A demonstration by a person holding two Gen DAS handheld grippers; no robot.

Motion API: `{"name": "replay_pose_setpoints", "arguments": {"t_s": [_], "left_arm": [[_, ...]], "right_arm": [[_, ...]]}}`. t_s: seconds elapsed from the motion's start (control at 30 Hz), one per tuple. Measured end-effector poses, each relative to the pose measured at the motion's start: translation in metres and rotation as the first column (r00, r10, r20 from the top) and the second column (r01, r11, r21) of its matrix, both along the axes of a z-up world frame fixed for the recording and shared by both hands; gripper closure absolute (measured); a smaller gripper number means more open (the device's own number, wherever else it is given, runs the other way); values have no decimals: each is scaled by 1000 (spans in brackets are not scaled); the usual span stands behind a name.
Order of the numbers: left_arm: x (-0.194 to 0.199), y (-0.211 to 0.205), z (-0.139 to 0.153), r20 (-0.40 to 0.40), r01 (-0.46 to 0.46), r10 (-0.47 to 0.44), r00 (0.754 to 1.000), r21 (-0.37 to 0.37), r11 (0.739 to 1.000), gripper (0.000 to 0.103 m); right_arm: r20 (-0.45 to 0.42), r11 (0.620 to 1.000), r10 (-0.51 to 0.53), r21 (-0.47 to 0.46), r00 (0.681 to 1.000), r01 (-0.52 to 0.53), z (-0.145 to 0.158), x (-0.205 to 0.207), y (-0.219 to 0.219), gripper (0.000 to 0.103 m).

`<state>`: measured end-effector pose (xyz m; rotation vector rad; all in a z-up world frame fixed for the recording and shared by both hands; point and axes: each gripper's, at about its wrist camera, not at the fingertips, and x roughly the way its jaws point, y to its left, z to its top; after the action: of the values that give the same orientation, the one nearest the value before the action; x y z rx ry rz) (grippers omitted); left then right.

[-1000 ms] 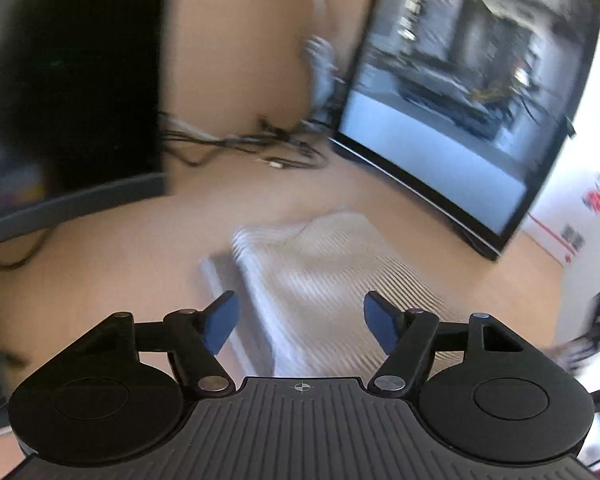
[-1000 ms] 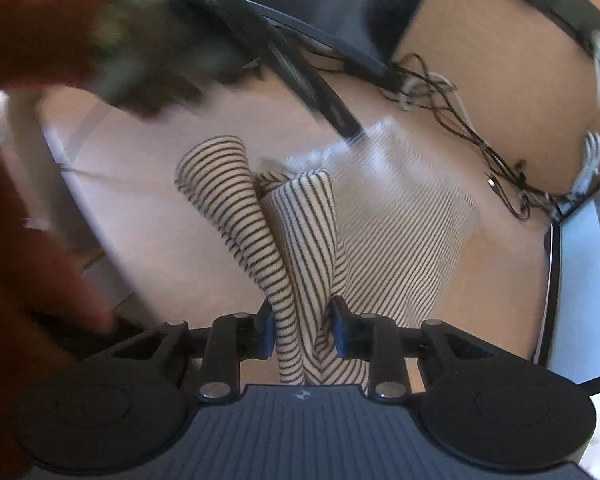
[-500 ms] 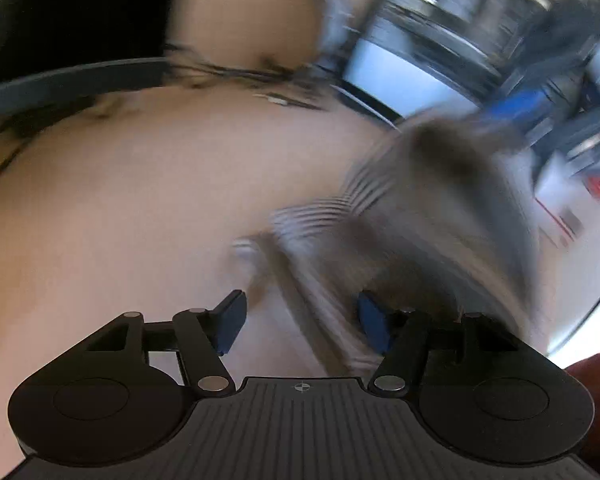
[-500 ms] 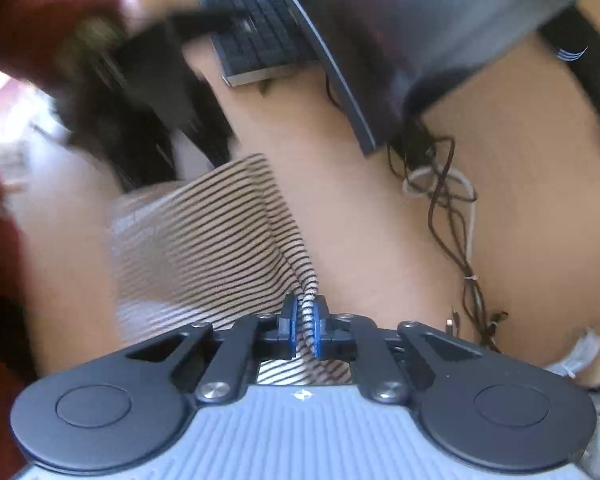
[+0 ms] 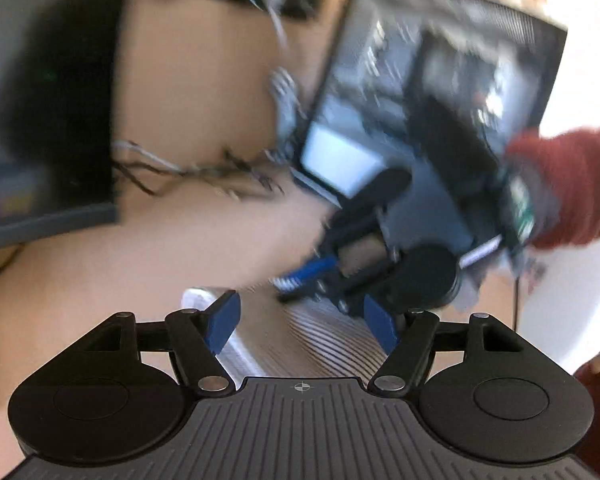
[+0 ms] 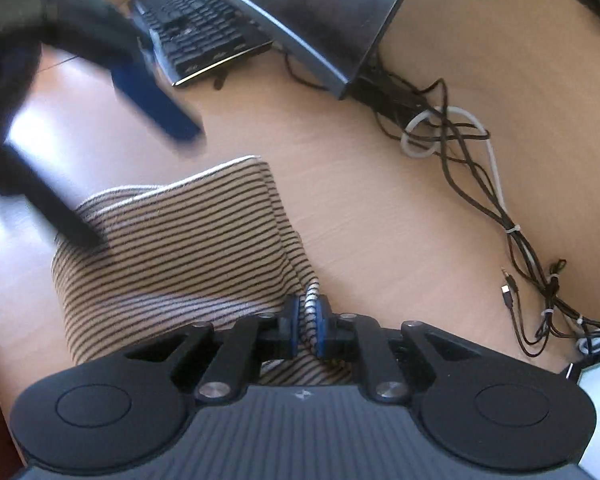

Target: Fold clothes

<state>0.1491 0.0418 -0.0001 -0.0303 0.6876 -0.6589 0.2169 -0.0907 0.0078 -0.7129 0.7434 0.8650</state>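
Wooden desk (image 6: 360, 208), striped garment (image 6: 180, 240) pinched in right tool (image 6: 306, 316) (folded flat)

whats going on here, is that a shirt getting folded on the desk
Someone in a red sleeve is folding a striped garment on a wooden desk, with a hand-held gripper in each hand. The right hand-held gripper is shut on a bunched edge of the cloth, which lies mostly flat and doubled over. The left hand-held gripper is open above the garment, holding nothing. Whether it is a shirt cannot be told. Monitors, a keyboard and tangled cables sit around it.
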Motion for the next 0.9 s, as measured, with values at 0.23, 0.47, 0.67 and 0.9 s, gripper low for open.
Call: {"name": "replay_pose_setpoints", "arguments": {"t_s": [0.23,0.47,0.67,0.9], "left_arm": [[36,-11,-26,-135,-51,61,989,73,996,31],[29,-16,-29,-113,-38,53,992,131,991,29],[27,-21,-26,-101,-9,27,995,173,985,29],[28,-19,-28,-103,10,7,995,163,987,28]], "right_arm": [[42,943,-231,255,972,213,54,-15,-35,69],[-242,748,-483,386,841,540,0,-19,-72,72],[-312,653,-577,378,755,656,-32,-10,-77,71],[-232,657,-600,404,766,637,11,-61,-66,39]]}}
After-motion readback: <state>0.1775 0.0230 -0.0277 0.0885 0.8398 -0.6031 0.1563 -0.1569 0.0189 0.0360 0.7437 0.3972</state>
